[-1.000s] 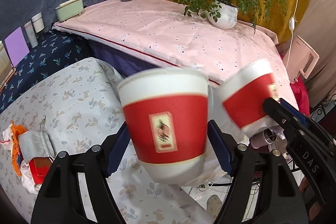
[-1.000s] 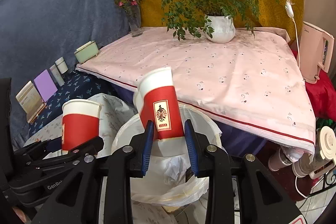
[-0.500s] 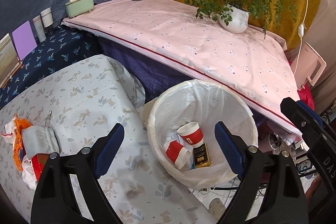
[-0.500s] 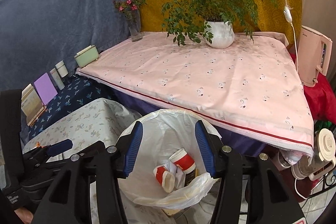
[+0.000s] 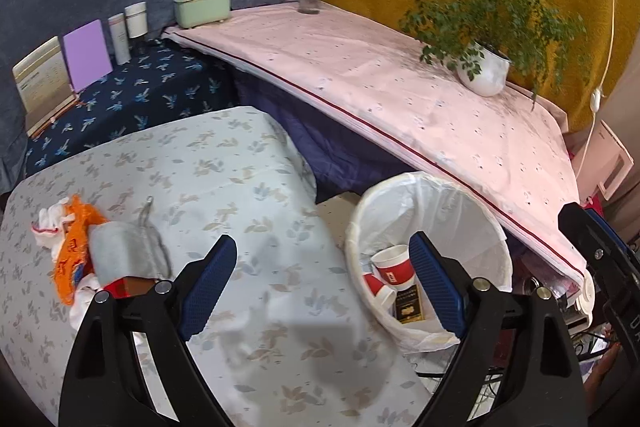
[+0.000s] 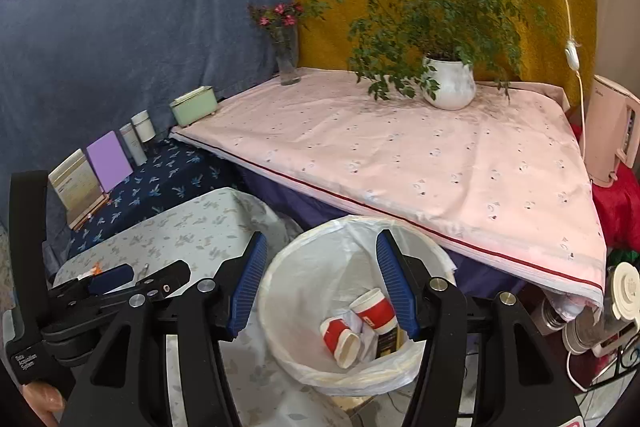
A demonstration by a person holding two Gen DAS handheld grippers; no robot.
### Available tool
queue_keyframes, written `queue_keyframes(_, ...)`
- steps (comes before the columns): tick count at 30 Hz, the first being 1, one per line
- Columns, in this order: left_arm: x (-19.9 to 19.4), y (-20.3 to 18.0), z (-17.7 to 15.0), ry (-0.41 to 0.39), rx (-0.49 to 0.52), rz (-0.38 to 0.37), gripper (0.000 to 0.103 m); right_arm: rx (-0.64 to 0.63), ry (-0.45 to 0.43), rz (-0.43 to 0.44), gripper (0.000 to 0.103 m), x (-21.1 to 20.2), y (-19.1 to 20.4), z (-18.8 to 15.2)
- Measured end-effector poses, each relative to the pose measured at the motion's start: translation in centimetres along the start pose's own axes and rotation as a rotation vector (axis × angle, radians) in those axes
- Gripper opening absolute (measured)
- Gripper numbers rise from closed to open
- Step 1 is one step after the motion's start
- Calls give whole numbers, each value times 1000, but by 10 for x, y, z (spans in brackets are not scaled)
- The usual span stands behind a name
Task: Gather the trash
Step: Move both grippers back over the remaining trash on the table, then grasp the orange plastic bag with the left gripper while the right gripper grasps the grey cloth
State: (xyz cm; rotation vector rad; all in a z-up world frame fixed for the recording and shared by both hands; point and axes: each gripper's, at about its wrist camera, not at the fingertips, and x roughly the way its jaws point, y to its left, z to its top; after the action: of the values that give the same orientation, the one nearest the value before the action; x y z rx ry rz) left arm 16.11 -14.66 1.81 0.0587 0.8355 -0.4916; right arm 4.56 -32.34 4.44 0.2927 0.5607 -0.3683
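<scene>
Two red cups (image 6: 362, 323) lie in lined bin (image 6: 280, 291); left gripper (image 5: 320, 293) spread, empty; right gripper (image 6: 322, 285) opening, empty; litter pile (image 5: 80, 251) on table awaits.

My left gripper (image 5: 320, 279) hangs with its jaws wide apart and nothing between them, above the edge of the floral-cloth table (image 5: 224, 167). Just beside that table I see the lined bin (image 5: 432, 195) holding two red paper cups (image 5: 394, 267) and a dark packet (image 5: 408, 301). At far left lies a heap of scraps (image 5: 80, 251).
</scene>
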Motion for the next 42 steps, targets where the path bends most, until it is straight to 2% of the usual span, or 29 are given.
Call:
queue_keyframes(14, -27, 93, -14, -15, -91, 119, 84, -81, 18, 92, 56, -4, 76, -13)
queue_keyframes(24, -37, 153, -30, -11, -123, 241, 84, -133, 66, 168, 56, 6, 135, -31)
queue_keyframes(29, -36, 184, -41, 4, -147, 275, 84, -159, 100, 201, 56, 16, 162, -42)
queue_keyframes(34, -29, 209, -50, 30, -155, 283, 84, -175, 147, 230, 56, 33, 185, -54)
queue_keyframes(42, -5, 232, -59, 85, -105, 264, 84, -193, 217, 271, 56, 66, 218, -68)
